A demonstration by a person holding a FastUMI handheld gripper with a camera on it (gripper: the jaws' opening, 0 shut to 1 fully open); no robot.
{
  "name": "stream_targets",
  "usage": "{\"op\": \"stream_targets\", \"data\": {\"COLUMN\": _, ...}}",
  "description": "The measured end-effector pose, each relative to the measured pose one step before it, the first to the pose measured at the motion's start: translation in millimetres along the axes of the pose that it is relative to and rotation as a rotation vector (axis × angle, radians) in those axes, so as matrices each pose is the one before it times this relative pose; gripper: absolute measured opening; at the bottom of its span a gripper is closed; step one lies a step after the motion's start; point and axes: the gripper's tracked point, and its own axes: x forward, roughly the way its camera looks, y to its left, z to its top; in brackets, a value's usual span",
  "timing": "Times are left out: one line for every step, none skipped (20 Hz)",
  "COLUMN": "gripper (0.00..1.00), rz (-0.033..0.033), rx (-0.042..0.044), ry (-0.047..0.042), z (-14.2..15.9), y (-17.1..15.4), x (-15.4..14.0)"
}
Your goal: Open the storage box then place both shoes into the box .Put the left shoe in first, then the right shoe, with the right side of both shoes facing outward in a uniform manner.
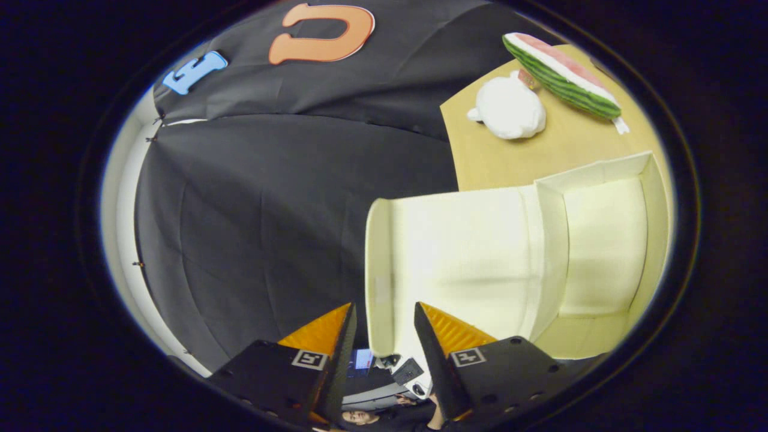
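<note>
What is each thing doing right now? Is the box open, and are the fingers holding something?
storage box: open, nothing inside.
lid: swung back, its front lip between the fingers.
gripper: fingers apart around the lid's lip, not pressing on it.
watermelon slice: lying on the table.
white plush toy: resting beside the slice.

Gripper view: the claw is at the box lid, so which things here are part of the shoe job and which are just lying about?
Part of the job:
- storage box, open and empty inside
- its lid, swung out, its front lip between the fingers
- claw, fingers apart around that lip, no clear contact

Just lying about:
- watermelon slice on the table
- white plush toy beside it
</note>
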Motion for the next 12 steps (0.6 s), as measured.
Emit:
{"op": "stream_targets", "data": {"gripper": 0.6, "rz": -0.02778, "rx": -0.00818, "ry": -0.01626, "z": 2.46, "y": -4.51, "x": 0.27}}
{"op": "stream_targets", "data": {"gripper": 0.71, "rz": -0.01495, "rx": -0.01399, "ry": -0.00794, "z": 0.38, "y": -1.05, "x": -1.92}}
{"op": "stream_targets", "data": {"gripper": 0.77, "rz": -0.01477, "rx": -0.01583, "ry": -0.00479, "z": 1.81, "y": -3.2, "x": -4.12}}
{"op": "stream_targets", "data": {"gripper": 0.82, "rz": -0.01394, "rx": -0.01687, "ry": 0.00354, "z": -0.38, "y": -3.51, "x": -4.48}}
{"op": "stream_targets", "data": {"gripper": 0.88, "rz": -0.02085, "rx": -0.02362, "ry": 0.00454, "z": 1.02, "y": -7.06, "x": -5.09}}
{"op": "stream_targets", "data": {"gripper": 0.93, "rz": -0.0156, "rx": -0.02376, "ry": -0.00365, "z": 2.52, "y": -6.73, "x": -4.92}}
{"op": "stream_targets", "data": {"gripper": 0.95, "rz": -0.03427, "rx": -0.02161, "ry": -0.00108, "z": 1.53, "y": -11.28, "x": -7.32}}
{"op": "stream_targets", "data": {"gripper": 0.96, "rz": -0.02661, "rx": -0.02072, "ry": -0.00819, "z": 1.21, "y": -13.59, "x": -10.29}}
{"op": "stream_targets", "data": {"gripper": 0.96, "rz": -0.01793, "rx": -0.0177, "ry": -0.00735, "z": 2.79, "y": -11.25, "x": -9.3}}
{"op": "stream_targets", "data": {"gripper": 0.96, "rz": -0.02557, "rx": -0.02245, "ry": -0.00194, "z": 2.52, "y": -15.55, "x": -10.09}}
{"op": "stream_targets", "data": {"gripper": 0.96, "rz": -0.02789, "rx": -0.02209, "ry": -0.00327, "z": 0.75, "y": -18.12, "x": -9.5}}
{"op": "stream_targets", "data": {"gripper": 0.96, "rz": -0.02603, "rx": -0.01426, "ry": -0.00531, "z": 0.73, "y": -18.23, "x": -10.52}}
